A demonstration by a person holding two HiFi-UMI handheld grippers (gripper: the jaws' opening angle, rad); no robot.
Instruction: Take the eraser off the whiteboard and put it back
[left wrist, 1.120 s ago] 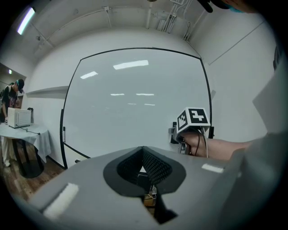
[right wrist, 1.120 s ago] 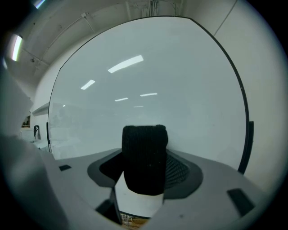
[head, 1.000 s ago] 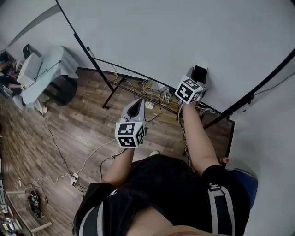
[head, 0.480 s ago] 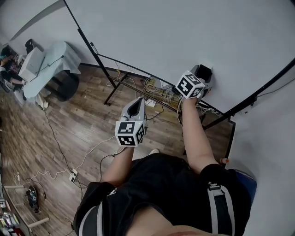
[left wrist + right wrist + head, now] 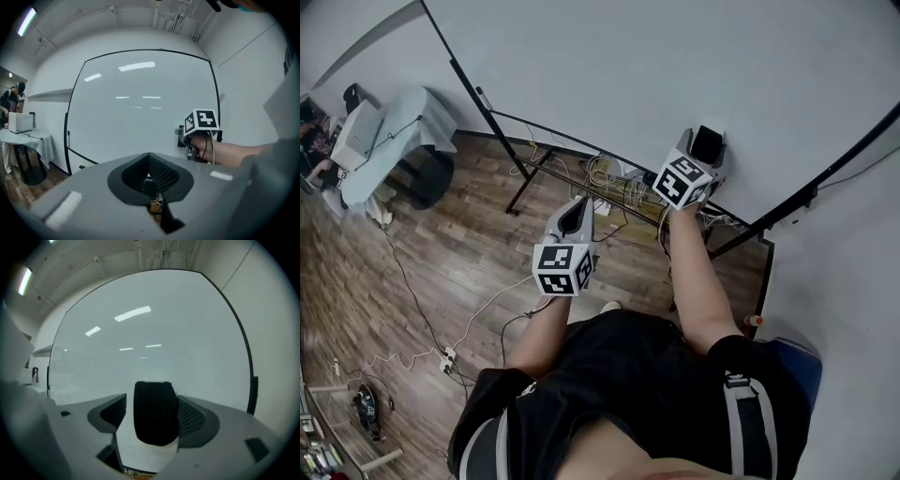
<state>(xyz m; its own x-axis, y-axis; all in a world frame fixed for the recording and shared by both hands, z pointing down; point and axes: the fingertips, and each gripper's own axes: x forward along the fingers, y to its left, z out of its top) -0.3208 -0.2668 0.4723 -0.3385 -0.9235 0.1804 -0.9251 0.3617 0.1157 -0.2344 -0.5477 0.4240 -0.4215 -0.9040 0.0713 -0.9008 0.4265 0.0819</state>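
A black eraser (image 5: 706, 145) sits against the big whiteboard (image 5: 675, 66), low on its right side. My right gripper (image 5: 700, 155) points level at the board with the eraser (image 5: 155, 413) between its jaws. These jaws are opening: a gap shows between the left pad and the eraser, while the right pad (image 5: 190, 416) lies close beside it. My left gripper (image 5: 574, 214) hangs lower and to the left, away from the board, shut with nothing in it. From the left gripper view, the right gripper's marker cube (image 5: 201, 122) shows at the board.
The whiteboard stand's black legs and a tangle of cables (image 5: 609, 183) are under the board. A cloth-covered table (image 5: 389, 131) with a white appliance stands far left, with a person (image 5: 311, 141) beside it. More cables (image 5: 441, 309) trail across the wood floor.
The right gripper stays at the eraser on the board, and the left gripper holds its place. Only the head view has shifted slightly.
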